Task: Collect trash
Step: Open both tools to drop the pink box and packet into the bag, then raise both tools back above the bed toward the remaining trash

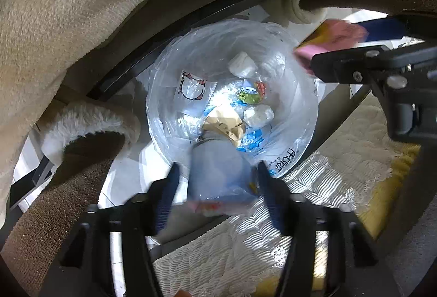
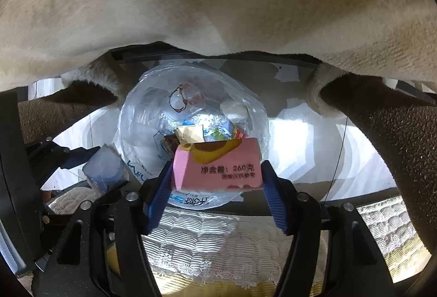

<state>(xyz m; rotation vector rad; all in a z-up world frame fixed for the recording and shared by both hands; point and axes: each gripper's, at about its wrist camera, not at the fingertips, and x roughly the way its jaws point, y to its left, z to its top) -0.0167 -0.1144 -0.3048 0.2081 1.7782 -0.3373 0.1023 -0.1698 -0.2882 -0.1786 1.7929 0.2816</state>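
Note:
A bin lined with a clear plastic bag (image 1: 174,64) stands on the floor below both grippers, holding crumpled tissues (image 1: 241,64) and wrappers. My left gripper (image 1: 218,165) hovers over its near rim. A blurred, bluish clear plastic cup (image 1: 221,176) sits between its blue pads, with a gap on each side. My right gripper (image 2: 217,164) is above the same bin (image 2: 136,133). A pink and yellow box (image 2: 218,165) lies between its pads, loose at the left pad. The box (image 1: 336,37) looks blurred in the left wrist view. The cup (image 2: 105,168) shows at the left of the right wrist view.
A person's beige fleece garment (image 2: 218,10) hangs over the top of both views. Brown slippers with fluffy trim (image 1: 82,149) (image 2: 382,127) flank the bin. A white quilted cloth with lace edge (image 2: 218,242) lies under the grippers. A black frame bar (image 1: 164,34) runs behind the bin.

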